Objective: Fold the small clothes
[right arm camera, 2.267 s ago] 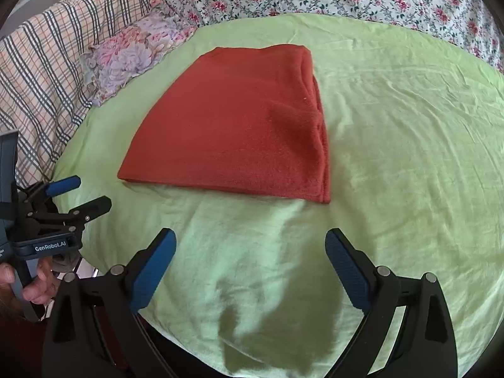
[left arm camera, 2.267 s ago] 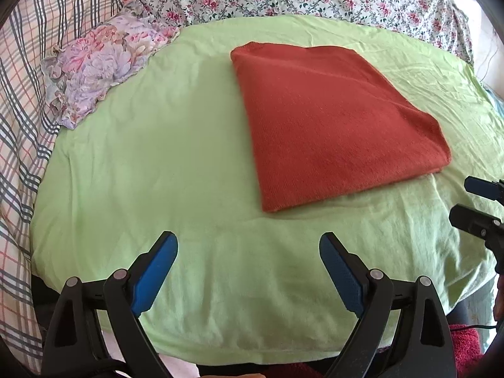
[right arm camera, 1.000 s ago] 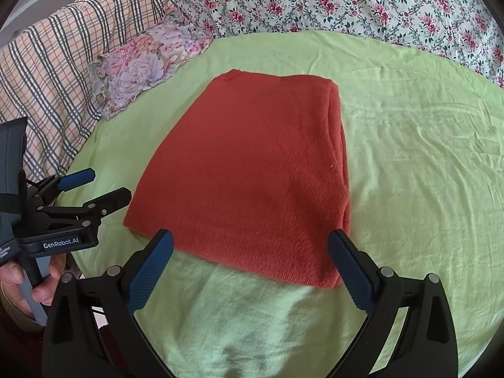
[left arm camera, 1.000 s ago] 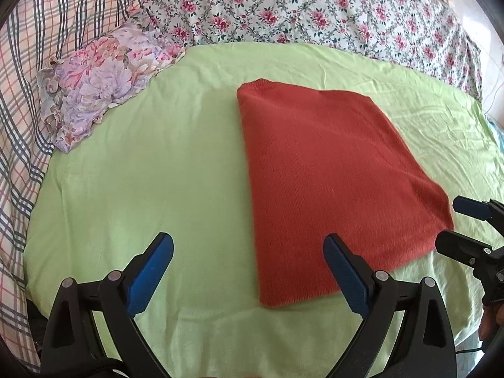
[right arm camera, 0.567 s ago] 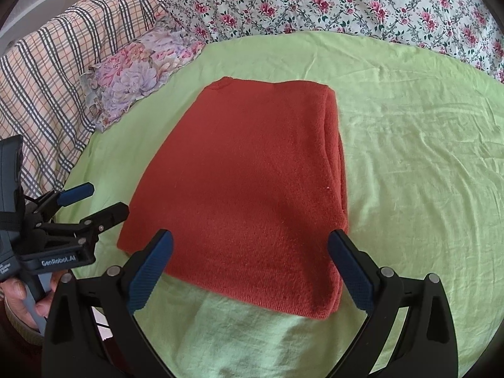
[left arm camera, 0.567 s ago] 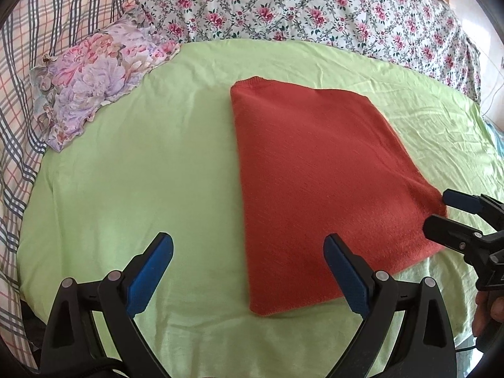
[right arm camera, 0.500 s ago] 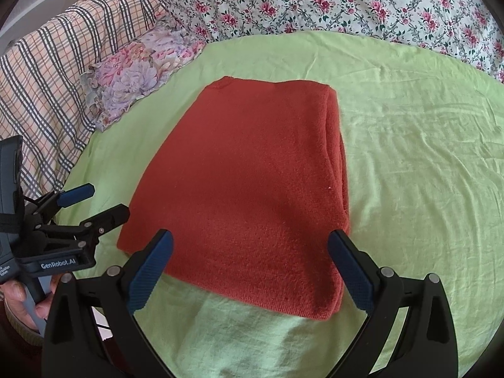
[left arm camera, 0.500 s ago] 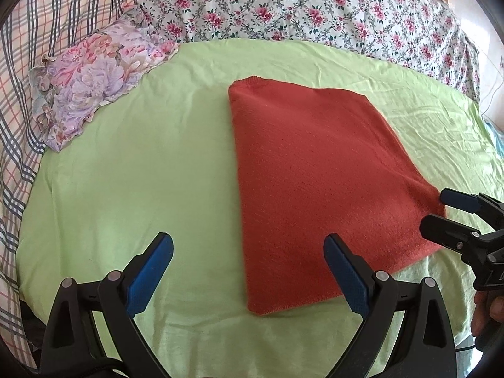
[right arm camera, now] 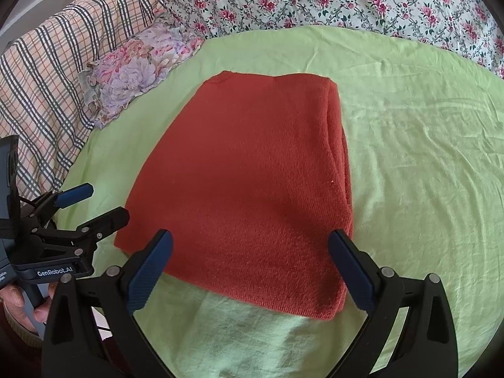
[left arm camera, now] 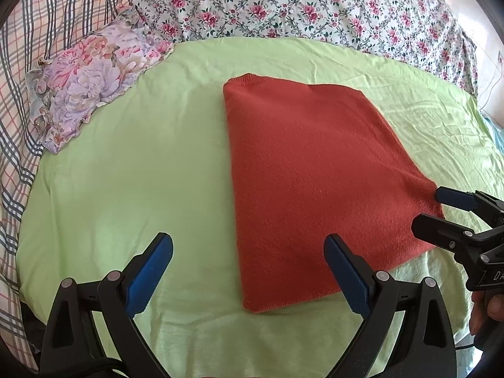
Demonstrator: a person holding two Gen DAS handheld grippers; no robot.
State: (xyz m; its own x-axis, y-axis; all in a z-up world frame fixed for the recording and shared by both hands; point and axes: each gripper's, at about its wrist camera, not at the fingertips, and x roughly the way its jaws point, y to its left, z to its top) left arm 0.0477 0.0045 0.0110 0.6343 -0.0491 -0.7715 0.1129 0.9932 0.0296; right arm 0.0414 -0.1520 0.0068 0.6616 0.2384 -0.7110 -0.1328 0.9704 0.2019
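A rust-red knitted garment lies folded into a flat rectangle on the light green sheet. My left gripper is open, hovering over the garment's near left corner, nothing between its fingers. In the right wrist view the left gripper shows at the garment's left edge. My right gripper is open above the garment's near edge, empty. From the left wrist camera the right gripper sits at the garment's right corner.
A floral pillow lies at the back left. Plaid bedding runs along the left and a rose-print quilt across the back. A hand grips the left tool's handle.
Both grippers have come forward and lower toward the garment's near edge, staying open. The garment has not moved.
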